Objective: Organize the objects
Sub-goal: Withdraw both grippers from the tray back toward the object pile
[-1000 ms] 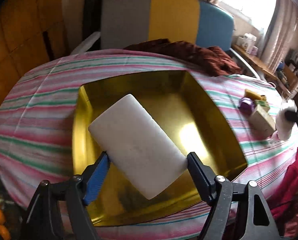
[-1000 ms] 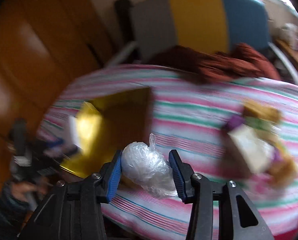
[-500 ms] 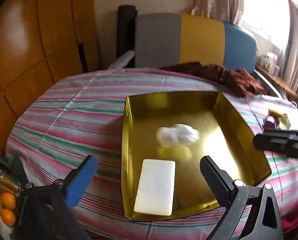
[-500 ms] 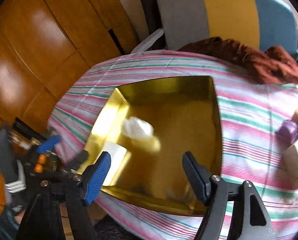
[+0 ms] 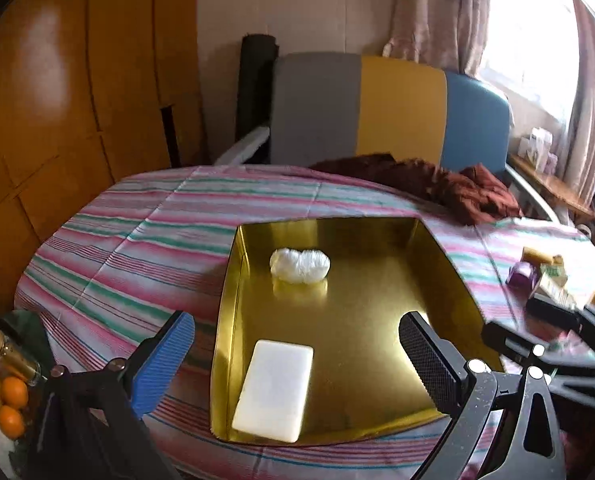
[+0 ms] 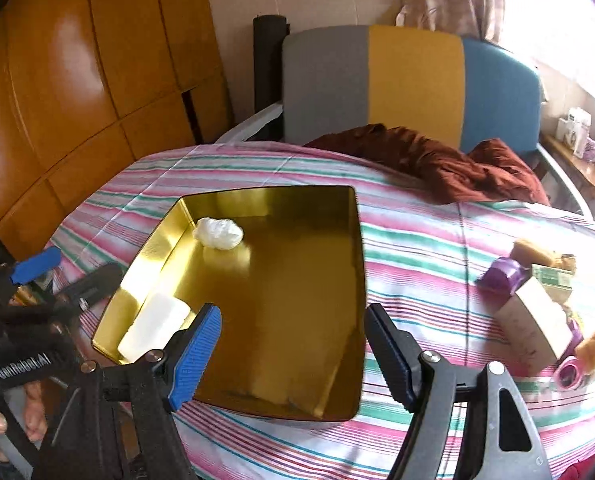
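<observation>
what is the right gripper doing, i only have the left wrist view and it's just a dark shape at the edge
Observer: The right gripper is open and holds nothing. Its fingers hang over the near part of the gold tray.
Operator: ok and what's behind it, it blocks part of that pile
Observer: A beige box lies on the striped cloth to the right of the tray. At its near end is a pink ring-shaped roll, which your view hides.
</observation>
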`<state>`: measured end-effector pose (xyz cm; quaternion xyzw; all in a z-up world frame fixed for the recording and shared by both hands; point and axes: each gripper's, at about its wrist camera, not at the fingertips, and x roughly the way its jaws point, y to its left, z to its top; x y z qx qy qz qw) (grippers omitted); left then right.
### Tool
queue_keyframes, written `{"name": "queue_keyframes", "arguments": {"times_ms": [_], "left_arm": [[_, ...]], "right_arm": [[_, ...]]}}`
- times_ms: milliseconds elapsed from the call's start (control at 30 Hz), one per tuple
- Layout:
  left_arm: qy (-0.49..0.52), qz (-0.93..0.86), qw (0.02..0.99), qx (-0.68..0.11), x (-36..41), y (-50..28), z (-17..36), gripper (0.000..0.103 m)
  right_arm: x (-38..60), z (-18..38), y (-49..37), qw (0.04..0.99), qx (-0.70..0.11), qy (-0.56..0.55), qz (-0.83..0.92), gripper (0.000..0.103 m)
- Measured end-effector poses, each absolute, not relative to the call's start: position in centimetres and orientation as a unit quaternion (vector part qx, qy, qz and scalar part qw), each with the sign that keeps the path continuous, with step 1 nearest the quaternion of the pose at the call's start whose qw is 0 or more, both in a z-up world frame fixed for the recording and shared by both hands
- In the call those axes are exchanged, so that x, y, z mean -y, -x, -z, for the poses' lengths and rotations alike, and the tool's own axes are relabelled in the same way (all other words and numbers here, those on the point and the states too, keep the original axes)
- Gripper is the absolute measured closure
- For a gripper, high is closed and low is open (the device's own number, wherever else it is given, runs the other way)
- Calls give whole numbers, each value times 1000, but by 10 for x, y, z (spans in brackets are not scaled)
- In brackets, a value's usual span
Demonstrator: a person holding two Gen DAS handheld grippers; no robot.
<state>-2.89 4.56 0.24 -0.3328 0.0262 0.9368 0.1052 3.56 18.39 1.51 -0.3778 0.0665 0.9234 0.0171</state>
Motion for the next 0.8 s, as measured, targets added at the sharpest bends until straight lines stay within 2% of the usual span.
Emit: {"name": "queue_keyframes", "arguments": {"times_ms": [300,800], "left_arm": [[342,-931,125,-8,-62,27,-7,0],[396,-894,209,-24,-100,20,13,0]], "right_arm": [[-197,-19,-53,53,-43,351,-934,28],[-253,-4,-80,111,-93,368,-918,28]]}}
